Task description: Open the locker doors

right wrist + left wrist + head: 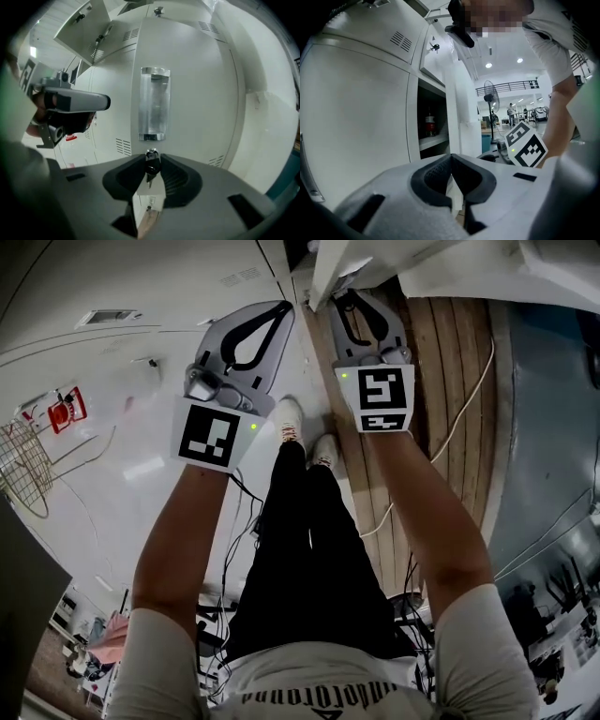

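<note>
A white locker door with a chrome label holder fills the right gripper view. Below the holder a black-headed key sits in the lock, and my right gripper is shut on it. From the head view, the right gripper reaches the lockers under an open door's edge. My left gripper is shut with nothing in it and hangs before closed doors. Beside them is an open compartment with a red bottle.
Another locker door stands open above left of the keyed one. A wire basket sits on the floor at left. A white cable runs over the wooden floor strip. A fan and a blue bin stand further off.
</note>
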Demonstrator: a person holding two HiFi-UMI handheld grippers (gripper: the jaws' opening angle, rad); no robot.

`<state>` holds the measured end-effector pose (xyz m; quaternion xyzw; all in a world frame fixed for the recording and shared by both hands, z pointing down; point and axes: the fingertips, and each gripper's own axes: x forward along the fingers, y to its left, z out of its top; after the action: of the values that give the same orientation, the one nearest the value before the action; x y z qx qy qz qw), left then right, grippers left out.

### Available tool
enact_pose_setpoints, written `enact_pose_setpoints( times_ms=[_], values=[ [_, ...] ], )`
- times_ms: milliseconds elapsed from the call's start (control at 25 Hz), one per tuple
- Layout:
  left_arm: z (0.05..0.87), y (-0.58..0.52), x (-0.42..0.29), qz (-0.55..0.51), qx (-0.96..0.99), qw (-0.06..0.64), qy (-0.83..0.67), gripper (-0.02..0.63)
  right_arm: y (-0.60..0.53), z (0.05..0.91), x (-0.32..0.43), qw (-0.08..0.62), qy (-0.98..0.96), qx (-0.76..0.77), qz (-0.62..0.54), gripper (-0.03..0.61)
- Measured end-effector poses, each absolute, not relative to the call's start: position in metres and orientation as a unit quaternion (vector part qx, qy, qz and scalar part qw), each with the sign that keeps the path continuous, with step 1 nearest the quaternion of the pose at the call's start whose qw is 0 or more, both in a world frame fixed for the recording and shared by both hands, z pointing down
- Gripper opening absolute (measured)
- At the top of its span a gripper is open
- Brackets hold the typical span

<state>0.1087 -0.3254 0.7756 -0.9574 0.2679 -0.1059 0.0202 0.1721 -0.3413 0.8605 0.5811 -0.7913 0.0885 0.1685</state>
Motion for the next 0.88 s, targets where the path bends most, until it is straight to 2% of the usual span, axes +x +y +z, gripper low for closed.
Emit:
enact_pose_setpoints(
  times_ms=[880],
  values=[
    [0.769,-0.258,0.221,-0.105,-0.977,0.022,0.185,0.008,-0.222,0.87,0.326,0.165,-0.749,0.634,0.099,0.123]
  ],
)
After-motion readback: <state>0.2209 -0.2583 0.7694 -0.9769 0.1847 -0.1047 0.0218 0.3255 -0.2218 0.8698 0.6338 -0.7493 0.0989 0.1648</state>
